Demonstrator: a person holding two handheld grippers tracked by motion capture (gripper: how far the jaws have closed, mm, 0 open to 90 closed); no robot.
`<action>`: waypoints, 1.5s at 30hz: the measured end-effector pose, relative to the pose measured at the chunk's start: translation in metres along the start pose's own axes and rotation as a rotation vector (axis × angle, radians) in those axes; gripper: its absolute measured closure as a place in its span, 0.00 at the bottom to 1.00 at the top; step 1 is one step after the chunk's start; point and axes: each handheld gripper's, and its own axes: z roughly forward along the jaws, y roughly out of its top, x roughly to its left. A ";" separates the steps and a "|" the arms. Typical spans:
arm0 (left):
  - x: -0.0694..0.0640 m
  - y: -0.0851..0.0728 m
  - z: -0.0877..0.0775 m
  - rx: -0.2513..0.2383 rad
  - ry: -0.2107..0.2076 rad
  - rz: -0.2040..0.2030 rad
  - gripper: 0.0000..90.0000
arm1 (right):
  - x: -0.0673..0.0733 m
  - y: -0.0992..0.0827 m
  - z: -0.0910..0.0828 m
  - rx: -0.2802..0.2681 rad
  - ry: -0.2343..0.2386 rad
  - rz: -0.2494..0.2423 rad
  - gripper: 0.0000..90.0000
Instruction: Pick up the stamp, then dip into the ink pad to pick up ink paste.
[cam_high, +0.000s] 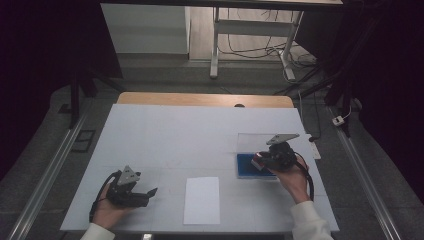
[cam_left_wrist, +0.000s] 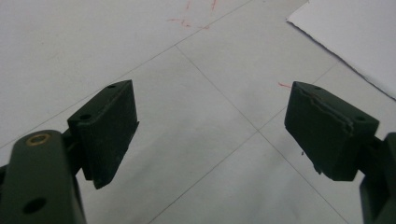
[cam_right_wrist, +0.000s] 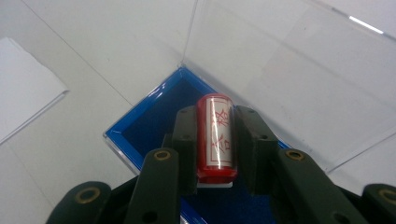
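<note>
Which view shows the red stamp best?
Right gripper view: the red stamp sits large between the right claw, its red characters visible, over the blue ink pad. High view gives a small red speck.

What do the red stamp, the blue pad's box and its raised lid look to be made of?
Red stamp: glossy, likely plastic, with glare streaks.
Blue pad: matt, felt-like, in a shiny blue frame.
Raised lid: clear hard plastic; the table shows through it.

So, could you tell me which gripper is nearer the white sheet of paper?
Left. The left gripper is just left of the white sheet of paper; the right gripper is farther right.
</note>
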 end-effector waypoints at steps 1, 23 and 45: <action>0.000 0.000 0.000 0.000 0.000 0.000 0.19 | 0.000 0.000 -0.001 -0.005 -0.001 0.002 0.78; 0.000 0.000 0.000 -0.001 0.008 -0.001 0.19 | 0.006 0.015 -0.045 -0.170 0.040 -0.022 0.78; 0.000 0.000 -0.001 -0.006 0.009 0.000 0.19 | 0.020 0.026 -0.050 -0.116 0.049 -0.087 0.78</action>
